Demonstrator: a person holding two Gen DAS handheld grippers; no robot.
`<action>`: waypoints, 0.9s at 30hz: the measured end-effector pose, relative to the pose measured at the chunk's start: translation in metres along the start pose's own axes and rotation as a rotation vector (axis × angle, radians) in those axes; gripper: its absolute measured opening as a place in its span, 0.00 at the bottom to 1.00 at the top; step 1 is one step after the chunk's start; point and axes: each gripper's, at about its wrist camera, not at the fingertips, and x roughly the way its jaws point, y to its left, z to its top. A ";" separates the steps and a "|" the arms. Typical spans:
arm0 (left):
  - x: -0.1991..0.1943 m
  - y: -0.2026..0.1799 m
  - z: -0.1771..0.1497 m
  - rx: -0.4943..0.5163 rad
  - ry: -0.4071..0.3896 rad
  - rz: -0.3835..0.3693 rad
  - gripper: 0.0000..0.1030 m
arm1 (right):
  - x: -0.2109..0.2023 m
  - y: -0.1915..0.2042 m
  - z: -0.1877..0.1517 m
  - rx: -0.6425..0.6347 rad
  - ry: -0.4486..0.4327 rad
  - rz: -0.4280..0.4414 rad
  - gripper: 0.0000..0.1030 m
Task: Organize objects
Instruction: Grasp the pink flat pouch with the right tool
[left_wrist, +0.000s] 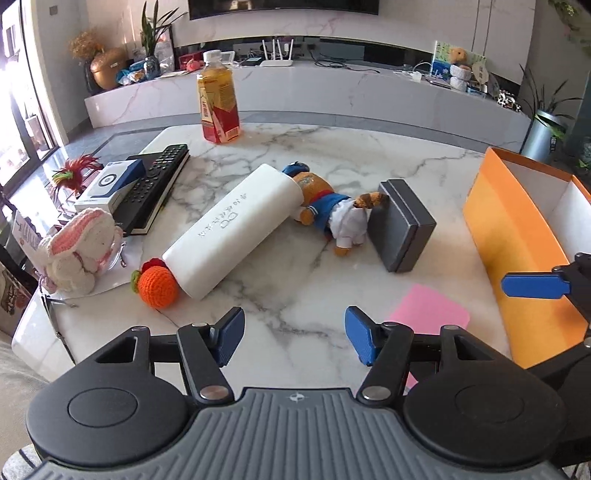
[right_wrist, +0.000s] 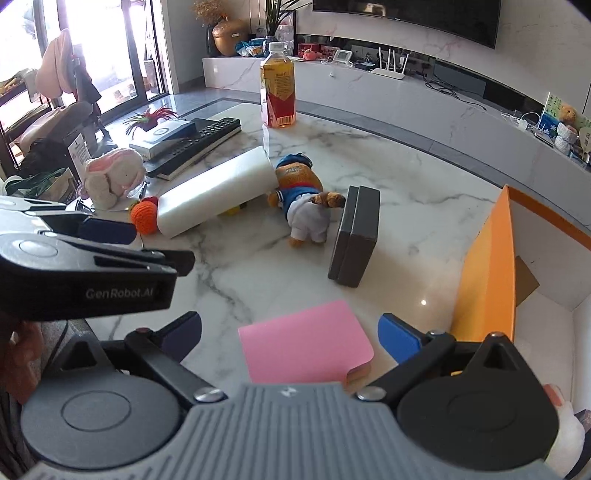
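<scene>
On the marble table (left_wrist: 295, 295) lie a white case (left_wrist: 236, 227), a plush bear in sailor clothes (left_wrist: 328, 206), a dark grey box (left_wrist: 400, 225), a crocheted orange (left_wrist: 157, 286) and a pink sticky pad (left_wrist: 430, 310). An open orange box (left_wrist: 517, 236) stands at the right. My left gripper (left_wrist: 293, 338) is open and empty above the near table edge. My right gripper (right_wrist: 290, 338) is open, its jaws either side of the pink pad (right_wrist: 306, 343), beside the orange box (right_wrist: 487, 273). The bear (right_wrist: 303, 206) and grey box (right_wrist: 354, 236) lie beyond.
A tea bottle (left_wrist: 218, 103) stands at the far side. A remote (left_wrist: 155, 184) on a book, a small white-blue box (left_wrist: 110, 184) and a knitted rabbit (left_wrist: 79, 251) sit at the left. The left gripper body (right_wrist: 85, 266) shows in the right wrist view.
</scene>
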 end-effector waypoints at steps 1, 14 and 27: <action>-0.001 0.000 0.000 0.003 0.001 -0.018 0.69 | 0.001 0.000 0.000 0.000 0.003 -0.002 0.98; -0.014 0.028 0.009 -0.124 -0.070 -0.030 0.69 | 0.073 -0.005 0.013 -0.116 0.279 0.039 0.98; 0.004 0.032 0.008 -0.136 0.035 -0.010 0.76 | 0.105 0.008 0.012 -0.210 0.357 -0.032 0.99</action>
